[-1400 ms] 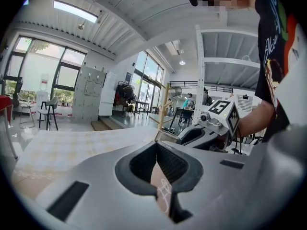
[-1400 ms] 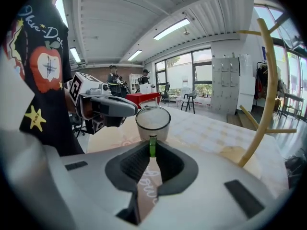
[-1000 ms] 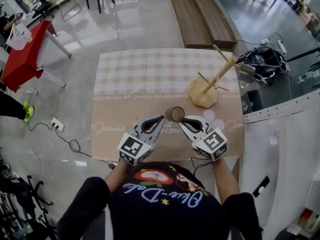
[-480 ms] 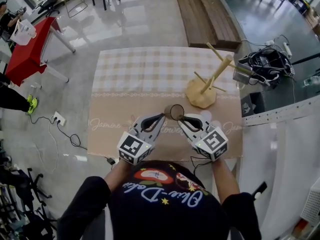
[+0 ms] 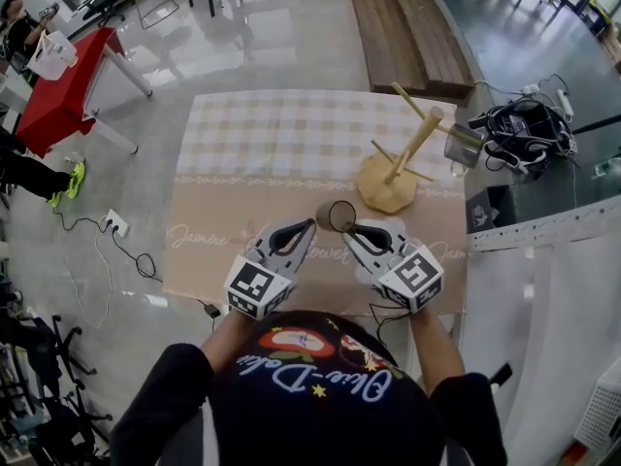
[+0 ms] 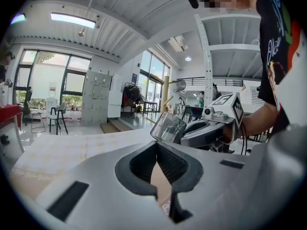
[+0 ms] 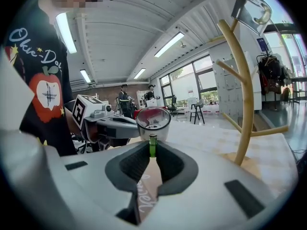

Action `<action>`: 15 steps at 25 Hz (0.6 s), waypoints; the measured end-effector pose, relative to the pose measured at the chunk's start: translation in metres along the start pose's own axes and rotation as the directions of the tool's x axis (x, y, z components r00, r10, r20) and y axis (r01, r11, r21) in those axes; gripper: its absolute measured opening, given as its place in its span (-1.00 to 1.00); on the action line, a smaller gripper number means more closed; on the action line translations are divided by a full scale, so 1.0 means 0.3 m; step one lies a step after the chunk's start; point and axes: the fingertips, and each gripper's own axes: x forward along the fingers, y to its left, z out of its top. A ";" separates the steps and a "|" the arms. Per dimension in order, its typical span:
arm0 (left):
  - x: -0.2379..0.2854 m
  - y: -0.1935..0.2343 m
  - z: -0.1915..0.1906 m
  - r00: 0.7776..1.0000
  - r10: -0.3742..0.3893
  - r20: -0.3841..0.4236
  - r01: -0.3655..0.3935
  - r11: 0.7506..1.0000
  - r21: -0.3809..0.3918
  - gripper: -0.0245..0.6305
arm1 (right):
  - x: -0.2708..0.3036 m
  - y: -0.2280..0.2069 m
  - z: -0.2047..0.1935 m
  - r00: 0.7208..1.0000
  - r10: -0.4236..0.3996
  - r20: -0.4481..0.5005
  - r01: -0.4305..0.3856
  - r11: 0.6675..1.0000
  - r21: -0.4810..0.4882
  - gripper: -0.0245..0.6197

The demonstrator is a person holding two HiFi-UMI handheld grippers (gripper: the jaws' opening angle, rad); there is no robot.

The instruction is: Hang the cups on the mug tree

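The glass cup (image 5: 342, 216) is held on its side above the near part of the desk (image 5: 272, 144), between the two converging gripper tips, with its mouth turned towards the person. The right hand-held gripper (image 5: 351, 229) is closed on the cup's green handle (image 7: 152, 145), which stands upright between its pads. The left hand-held gripper (image 5: 312, 225) is narrowed to a slit, its tips nipping the cup's edge (image 6: 157, 140) as far as its own view shows. Beyond and to the right stands the wooden mug tree (image 5: 403, 163), leaning in the head view. A second glass cup (image 5: 458, 149) hangs on one of its upper pegs. A checked and beige tablecloth (image 5: 223, 246) covers the desk.
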 end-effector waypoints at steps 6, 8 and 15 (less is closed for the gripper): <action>0.014 -0.004 0.004 1.000 0.015 -0.001 -0.015 1.000 0.005 -0.90 | 0.005 -0.014 0.018 0.999 0.009 0.038 -0.010 1.000 0.025 -0.78; 0.018 -0.004 0.010 1.000 0.020 0.002 -0.020 1.000 0.009 -0.90 | 0.005 -0.016 0.024 0.999 0.015 0.047 -0.016 1.000 0.027 -0.78; 0.014 0.015 0.022 1.000 0.022 0.003 -0.022 0.999 0.025 -0.90 | 0.018 -0.020 0.029 0.997 0.011 0.070 -0.015 0.998 0.060 -0.78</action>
